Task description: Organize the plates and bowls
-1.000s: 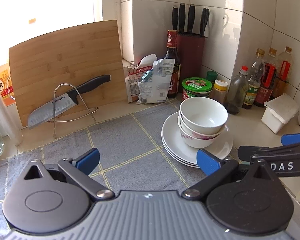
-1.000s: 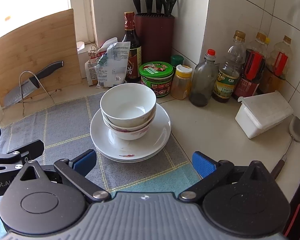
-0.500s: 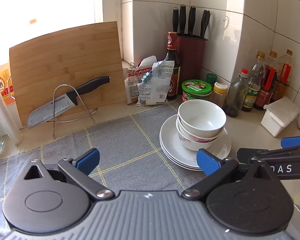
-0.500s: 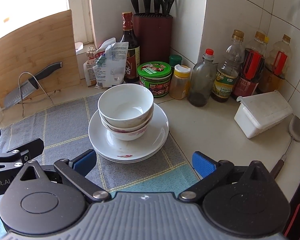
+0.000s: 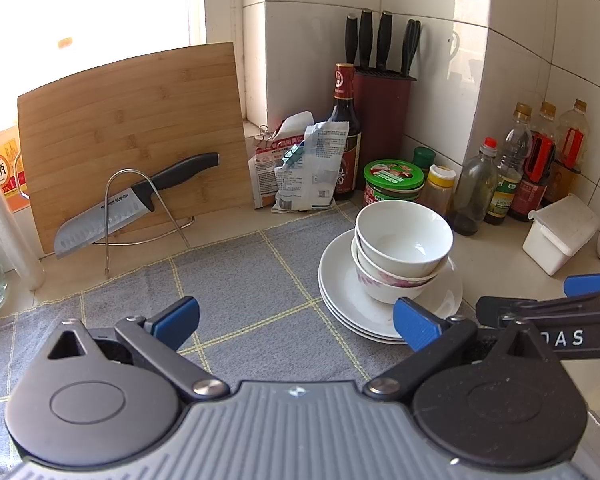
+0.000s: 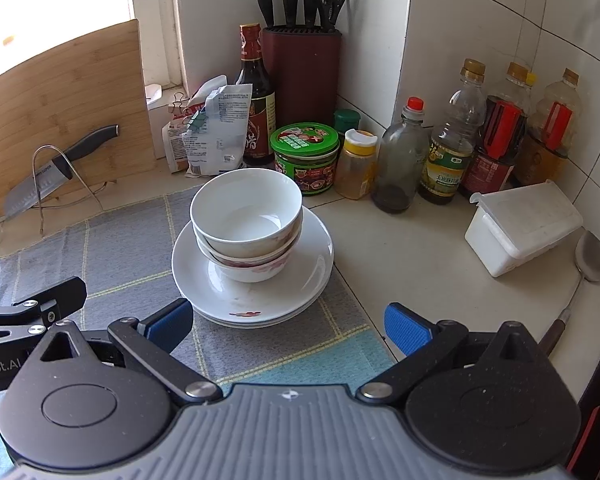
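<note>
A stack of white bowls (image 5: 404,240) sits on a stack of white plates (image 5: 340,296) at the right edge of a grey checked cloth (image 5: 236,280). The lower bowl has a floral pattern. The same bowls (image 6: 246,216) and plates (image 6: 300,276) show in the right wrist view. My left gripper (image 5: 296,320) is open and empty, low over the cloth, left of the plates. My right gripper (image 6: 288,326) is open and empty, just in front of the plates. Each gripper shows at the edge of the other's view.
A bamboo cutting board (image 5: 132,136) and a knife on a wire rack (image 5: 140,196) stand at the back left. A knife block (image 6: 304,72), sauce bottles (image 6: 448,152), jars (image 6: 304,156), snack bags (image 6: 212,132), a white box (image 6: 520,224) and a spoon (image 6: 588,260) crowd the corner.
Both grippers have drifted slightly; the bowl-and-plate stack sits a little further left in the right wrist view. Both grippers stay open and empty.
</note>
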